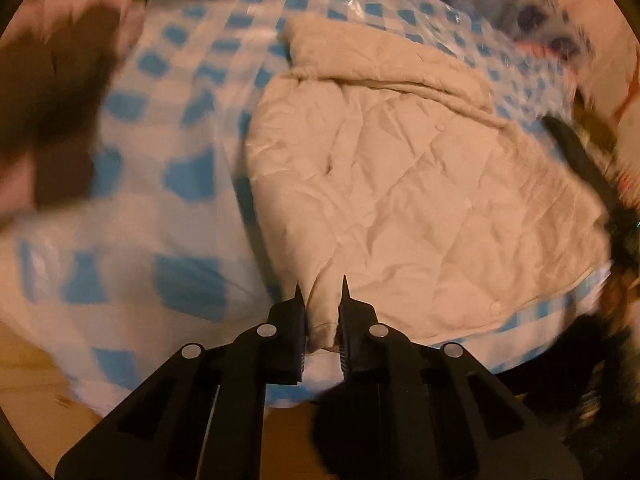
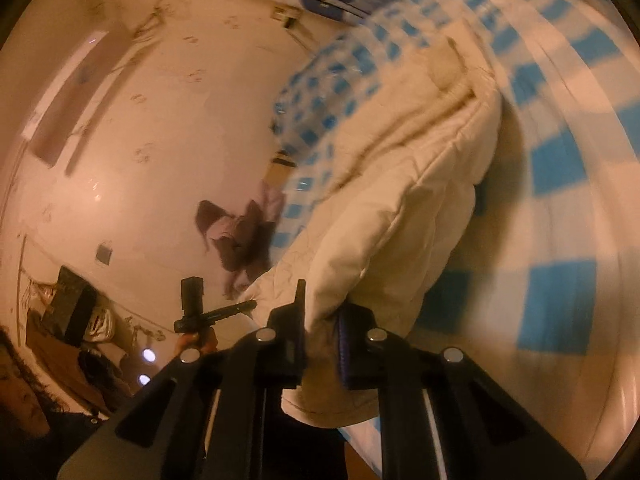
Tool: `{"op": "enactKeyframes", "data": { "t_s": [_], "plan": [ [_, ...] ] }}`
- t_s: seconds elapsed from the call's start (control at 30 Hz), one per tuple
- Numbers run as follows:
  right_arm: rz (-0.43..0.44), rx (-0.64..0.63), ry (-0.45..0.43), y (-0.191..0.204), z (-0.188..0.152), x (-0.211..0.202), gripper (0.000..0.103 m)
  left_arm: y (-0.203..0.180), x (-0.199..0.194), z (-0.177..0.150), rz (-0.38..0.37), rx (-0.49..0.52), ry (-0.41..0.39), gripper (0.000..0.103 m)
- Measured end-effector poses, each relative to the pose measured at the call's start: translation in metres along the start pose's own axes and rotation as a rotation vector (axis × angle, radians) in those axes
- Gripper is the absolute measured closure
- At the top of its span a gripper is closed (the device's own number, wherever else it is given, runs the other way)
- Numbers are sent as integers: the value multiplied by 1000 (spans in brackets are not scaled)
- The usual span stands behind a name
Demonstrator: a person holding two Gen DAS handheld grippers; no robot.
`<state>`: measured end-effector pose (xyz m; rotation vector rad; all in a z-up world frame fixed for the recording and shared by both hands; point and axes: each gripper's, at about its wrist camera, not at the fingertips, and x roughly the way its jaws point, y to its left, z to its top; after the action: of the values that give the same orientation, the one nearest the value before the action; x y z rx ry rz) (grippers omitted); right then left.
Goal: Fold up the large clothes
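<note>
On my left wrist view a brown garment (image 1: pixel 60 92) lies blurred on the blue-and-white checked sheet (image 1: pixel 180 184), well to the left of the cream quilted jacket (image 1: pixel 400 184). The jacket lies spread on that sheet, a thick fold along its far edge and round snaps on its surface. My left gripper (image 1: pixel 322 292) sits at the jacket's near edge, its fingers (image 1: pixel 298 300) clamped on a narrow pinch of cream fabric that runs down between them. To the jacket's right a dark blurred shape crosses its edge; I cannot tell what it is.

On my right wrist view, a hand (image 2: pixel 198 342) left of the jacket (image 2: pixel 400 200) holds the other gripper tool. Beyond it the brown garment (image 2: pixel 240 240) lies at the sheet's far side. My right gripper (image 2: pixel 320 300) has its fingers (image 2: pixel 300 300) pressed tight on a thick bunched corner of the jacket, which rises off the checked sheet (image 2: pixel 560 200) from that grip.
</note>
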<state>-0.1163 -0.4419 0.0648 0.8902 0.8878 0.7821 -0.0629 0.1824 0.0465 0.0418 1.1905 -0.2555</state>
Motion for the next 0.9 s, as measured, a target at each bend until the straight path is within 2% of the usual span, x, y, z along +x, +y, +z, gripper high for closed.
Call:
{"op": "enactKeyframes", "data": {
  "t_s": [0.1, 0.13, 0.2, 0.23, 0.27, 0.33, 0.4, 0.43, 0.47, 0.53, 0.57, 0.63, 0.67, 0.7, 0.77, 0.9],
  "plan": [
    [13, 19, 39, -5, 5, 8, 89, -8, 15, 5, 37, 50, 73, 89],
    [5, 30, 57, -9, 3, 12, 83, -8, 27, 5, 30, 44, 111, 88],
    [-49, 72, 94, -22, -4, 20, 63, -5, 48, -1, 30, 43, 168, 81],
    [-75, 86, 108, -27, -8, 23, 41, -1, 61, -6, 35, 32, 197, 76],
    [-122, 107, 120, -33, -13, 25, 27, 2, 70, -10, 45, 26, 214, 69],
    [-194, 129, 137, -42, -20, 27, 26, 12, 82, -18, 39, -12, 229, 61],
    [-183, 134, 142, -47, -23, 27, 26, 21, 85, -22, 16, -51, 224, 57],
    [-168, 128, 144, -47, -22, 27, 27, 25, 85, -23, 3, -67, 222, 57],
    [-155, 113, 144, -46, -20, 29, 47, 26, 85, -23, -2, -76, 221, 57],
    [-157, 98, 151, -46, -17, 33, 78, 30, 80, -23, -1, -83, 210, 57],
    [-138, 101, 135, -46, -17, 34, 84, 30, 77, -23, -4, -86, 202, 57],
    [-108, 89, 96, -41, -16, 32, 87, 36, 67, -24, -53, -115, 168, 68],
    [-87, 87, 73, -39, -15, 29, 88, 39, 63, -25, -78, -129, 154, 81],
    [-55, 82, 40, -33, -12, 24, 89, 39, 56, -23, -108, -141, 131, 89],
    [1, 61, -33, -16, -1, 12, 90, 40, 44, -20, -132, -128, 93, 93],
    [54, -8, -116, 20, 25, -7, 90, 32, -1, -3, -188, -134, -33, 95]
  ]
}}
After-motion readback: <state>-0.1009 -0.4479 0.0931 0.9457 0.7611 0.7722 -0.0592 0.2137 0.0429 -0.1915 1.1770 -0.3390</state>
